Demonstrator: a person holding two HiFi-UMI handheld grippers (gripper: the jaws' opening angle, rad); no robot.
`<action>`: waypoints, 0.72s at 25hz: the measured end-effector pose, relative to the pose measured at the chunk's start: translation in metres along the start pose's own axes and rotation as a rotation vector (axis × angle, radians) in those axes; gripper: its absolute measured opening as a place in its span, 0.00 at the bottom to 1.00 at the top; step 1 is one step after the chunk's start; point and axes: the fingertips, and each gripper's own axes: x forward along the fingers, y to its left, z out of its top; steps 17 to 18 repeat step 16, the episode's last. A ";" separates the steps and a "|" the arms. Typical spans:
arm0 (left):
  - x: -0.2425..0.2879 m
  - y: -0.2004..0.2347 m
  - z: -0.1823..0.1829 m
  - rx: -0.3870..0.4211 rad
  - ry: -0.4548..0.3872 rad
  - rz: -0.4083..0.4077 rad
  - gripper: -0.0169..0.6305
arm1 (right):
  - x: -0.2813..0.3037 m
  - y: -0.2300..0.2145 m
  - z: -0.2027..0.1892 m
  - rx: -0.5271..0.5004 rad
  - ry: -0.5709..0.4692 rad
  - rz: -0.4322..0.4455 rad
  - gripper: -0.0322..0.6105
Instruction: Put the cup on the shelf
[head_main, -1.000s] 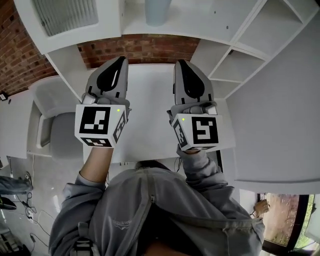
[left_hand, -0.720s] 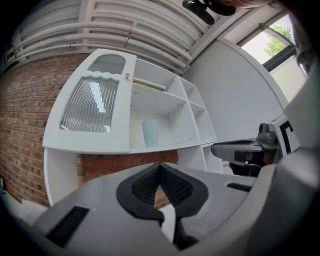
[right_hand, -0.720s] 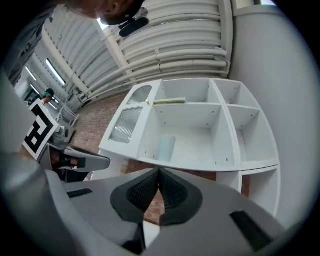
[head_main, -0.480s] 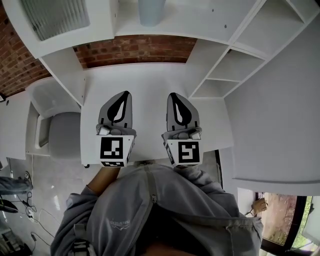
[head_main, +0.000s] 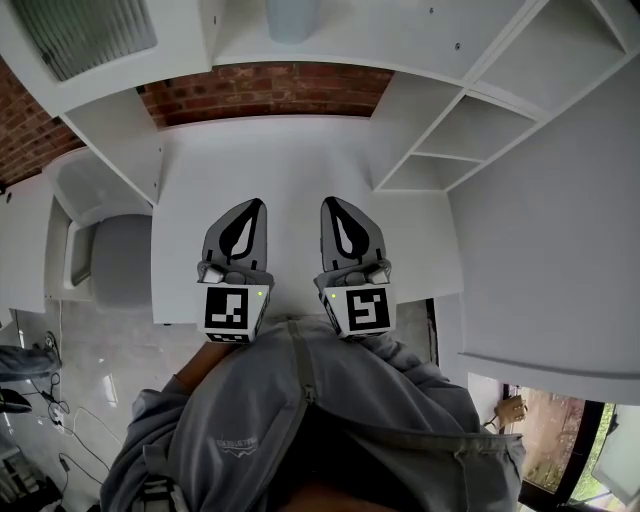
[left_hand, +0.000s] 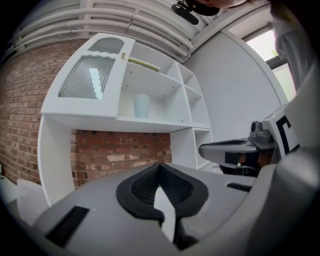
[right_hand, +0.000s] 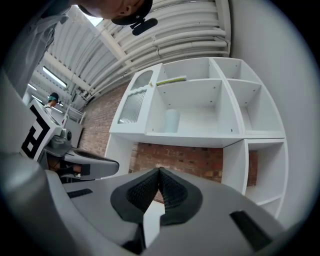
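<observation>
Pale blue cup (head_main: 292, 18) is standing upright on the lower board of the white shelf unit (head_main: 420, 40), at 12 o'clock from both grippers, well apart from them. In the right gripper view it is sitting in the wide middle compartment, near that compartment's left wall. Ribbed-glass cabinet door (head_main: 90, 30) is closing off the compartment at 10 o'clock. Open cubbies are stacking up at 1 to 2 o'clock. A flat yellow-green item (right_hand: 172, 80) is lying on the board above the cup; can't tell what it is. Brick wall (head_main: 270, 90) is showing under the shelf board, behind the white desk (head_main: 290, 160). The shelf board's front edge is overhanging the back of the desk, between the grippers and the cup. Grey-seated chair (head_main: 115, 270) is sitting at 9 o'clock beside the desk, with cables (head_main: 50, 420) on the floor at 8 o'clock.

Left gripper (head_main: 258, 203) and right gripper (head_main: 327, 201) are hovering side by side over the near edge of the desk, pointing level toward 12 o'clock, close but not touching. Their marker cubes are sitting against the person's grey jacket (head_main: 300, 420). Both pairs of jaws are pressed together at the tips, pinching nothing.
</observation>
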 end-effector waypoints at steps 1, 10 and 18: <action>0.001 -0.001 -0.001 -0.002 0.002 -0.001 0.04 | 0.001 -0.002 -0.001 0.001 0.000 -0.001 0.09; 0.006 -0.005 -0.006 -0.018 0.023 -0.018 0.04 | 0.003 -0.013 0.000 0.010 -0.019 -0.001 0.09; 0.005 -0.007 -0.003 -0.036 0.027 -0.029 0.04 | 0.005 -0.016 0.003 0.006 -0.023 0.008 0.09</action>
